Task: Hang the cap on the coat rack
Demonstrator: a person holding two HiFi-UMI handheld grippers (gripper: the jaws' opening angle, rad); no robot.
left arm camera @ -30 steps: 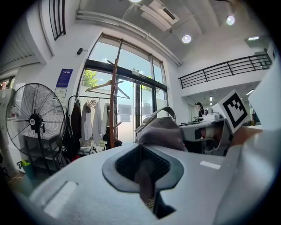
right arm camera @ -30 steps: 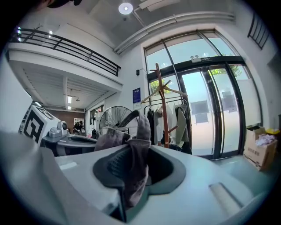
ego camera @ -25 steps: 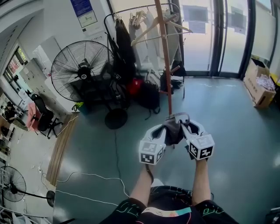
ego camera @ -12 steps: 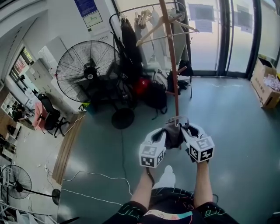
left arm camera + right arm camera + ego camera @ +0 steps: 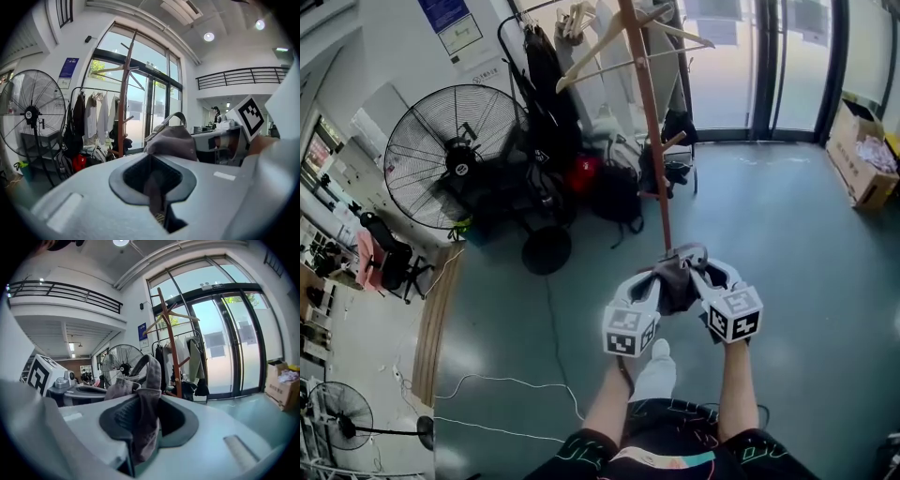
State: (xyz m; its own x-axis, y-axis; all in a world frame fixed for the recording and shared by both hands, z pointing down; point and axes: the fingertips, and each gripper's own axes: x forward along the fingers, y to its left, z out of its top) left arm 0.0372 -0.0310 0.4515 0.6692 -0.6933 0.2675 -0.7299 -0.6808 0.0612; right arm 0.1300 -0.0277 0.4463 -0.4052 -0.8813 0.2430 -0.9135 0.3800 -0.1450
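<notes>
A grey-brown cap hangs stretched between my two grippers in front of my body. My left gripper is shut on the cap's left edge, with fabric pinched in its jaws. On the other side my right gripper is shut on the right edge, the cloth bunched between its pads. The cap's crown and strap rise above the jaws. Just beyond the cap stands the wooden coat rack, its pole carrying angled pegs near the top.
A large black floor fan stands at the left. Behind the pole are a garment rail with hanging clothes, a red bag and a black backpack. A cardboard box sits far right. A white cable crosses the floor.
Both grippers have sunk a little together, still holding the cap. A white shoe now shows below them, and the view has swung so the rack's pole sits further left.
</notes>
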